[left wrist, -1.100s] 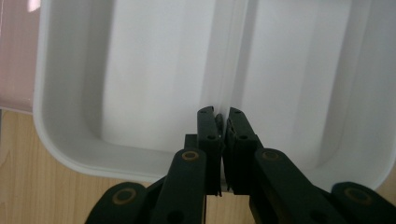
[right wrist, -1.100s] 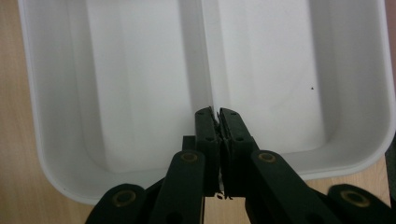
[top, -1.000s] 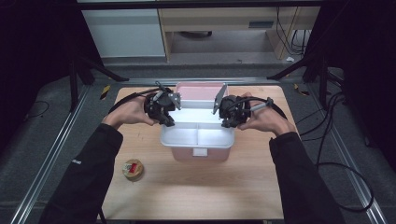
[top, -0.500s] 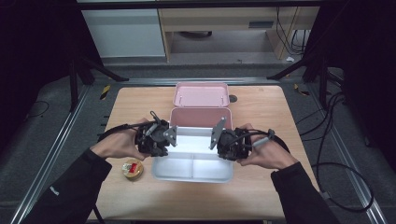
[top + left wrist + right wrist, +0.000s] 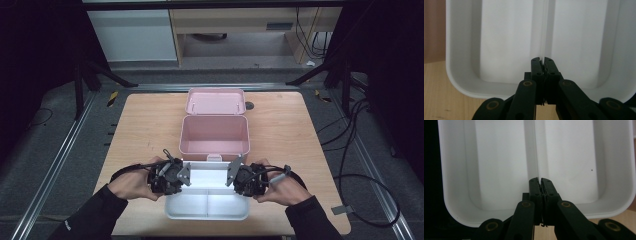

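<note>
both grippers clamp the white tray: the left gripper (image 5: 186, 173) pinches the tray's left end wall and the right gripper (image 5: 231, 175) its right end wall, each at the divider. the white tray (image 5: 207, 207) hangs at the counter's (image 5: 145, 130) near edge, in front of the open pink box (image 5: 215, 135). to set it down well, keep both hands level so the tray does not tilt, lower them together, and keep it clear of the box's front latch; loosen the grip only once the base sits flat. compared with a second ago, the tray has come out of the box toward the near edge and lower, leaving the box bare inside.
</note>
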`<action>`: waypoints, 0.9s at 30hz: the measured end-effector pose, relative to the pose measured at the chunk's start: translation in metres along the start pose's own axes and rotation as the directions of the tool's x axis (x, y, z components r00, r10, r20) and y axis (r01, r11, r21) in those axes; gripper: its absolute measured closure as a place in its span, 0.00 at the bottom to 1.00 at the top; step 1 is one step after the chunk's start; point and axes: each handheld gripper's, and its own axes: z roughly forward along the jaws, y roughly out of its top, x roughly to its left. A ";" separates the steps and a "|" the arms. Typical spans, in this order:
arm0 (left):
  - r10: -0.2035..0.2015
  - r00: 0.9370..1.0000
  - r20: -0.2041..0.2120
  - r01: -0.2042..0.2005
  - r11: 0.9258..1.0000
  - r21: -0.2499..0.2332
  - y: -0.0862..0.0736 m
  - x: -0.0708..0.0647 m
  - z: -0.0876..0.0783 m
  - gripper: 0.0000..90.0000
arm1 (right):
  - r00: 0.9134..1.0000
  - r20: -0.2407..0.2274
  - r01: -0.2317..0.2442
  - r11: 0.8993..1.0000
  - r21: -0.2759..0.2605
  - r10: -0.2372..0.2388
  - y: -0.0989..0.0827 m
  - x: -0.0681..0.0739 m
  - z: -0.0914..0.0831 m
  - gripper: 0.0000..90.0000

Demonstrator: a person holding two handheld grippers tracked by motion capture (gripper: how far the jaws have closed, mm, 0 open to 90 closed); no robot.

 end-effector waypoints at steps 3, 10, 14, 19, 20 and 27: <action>-0.014 0.999 0.031 0.014 1.000 -0.005 -0.005 -0.003 0.017 0.98 | 1.000 -0.015 -0.006 1.000 -0.001 0.006 -0.006 0.006 0.016 0.98; -0.035 0.997 0.070 0.035 0.999 -0.001 -0.010 -0.001 0.052 0.97 | 0.999 -0.039 -0.025 0.999 0.020 0.026 -0.017 0.009 0.045 0.98; -0.041 0.997 0.070 0.041 0.999 0.009 -0.009 0.002 0.070 0.97 | 0.998 -0.040 -0.037 0.999 0.032 0.039 -0.023 0.006 0.059 0.97; -0.046 0.996 0.082 0.044 0.999 0.025 -0.007 0.006 0.087 0.97 | 0.998 -0.044 -0.050 0.998 0.029 0.052 -0.032 0.002 0.074 0.97; -0.047 0.995 0.084 0.045 0.999 0.025 -0.007 0.007 0.089 0.97 | 0.998 -0.044 -0.050 0.998 0.029 0.052 -0.032 0.002 0.074 0.97; -0.053 0.995 0.081 0.052 0.999 0.018 -0.006 0.006 0.092 0.96 | 0.997 -0.047 -0.060 0.997 0.038 0.061 -0.038 0.003 0.083 0.96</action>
